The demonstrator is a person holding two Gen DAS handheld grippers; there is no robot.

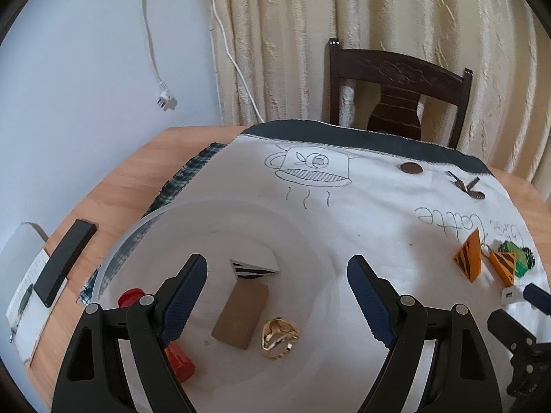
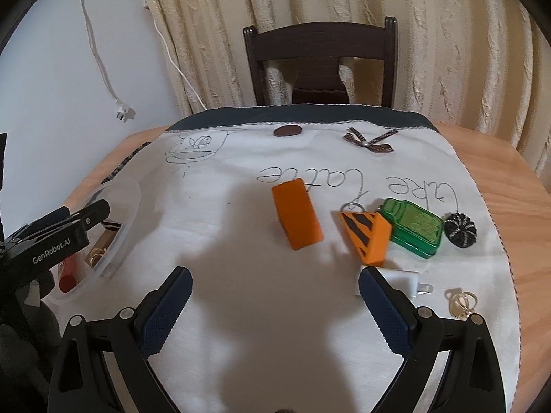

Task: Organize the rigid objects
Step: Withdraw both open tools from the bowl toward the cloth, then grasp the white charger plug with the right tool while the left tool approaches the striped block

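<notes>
Both hand-held grippers are spread wide and carry nothing. Left hand-held gripper (image 1: 277, 301) hangs over the clear bowl (image 1: 113, 254), which already holds a brown block (image 1: 239, 316), a striped wedge (image 1: 255, 266), a gold ring (image 1: 279, 337) and a red piece (image 1: 177, 361); looks like a sort-into-bowl job, partway done. Right hand-held gripper (image 2: 275, 306) sits low over the white cloth (image 2: 241, 275) on the bench (image 2: 516, 241), nothing between its fingers. Loose items lie ahead and to its right: orange block (image 2: 298, 213) straight ahead, striped orange wedge (image 2: 366, 237) just beside the green case (image 2: 413, 227), black pom-pom (image 2: 459, 229) further right, white plug adapter (image 2: 403, 280) touching or just behind the right finger, gold keyring (image 2: 461, 301) near the cloth edge. Likely next step: right side picks one. Adapter is closest but off-centre, so it needs a shift right before closing; orange block needs a reach forward. Bowl is well to the left.
</notes>
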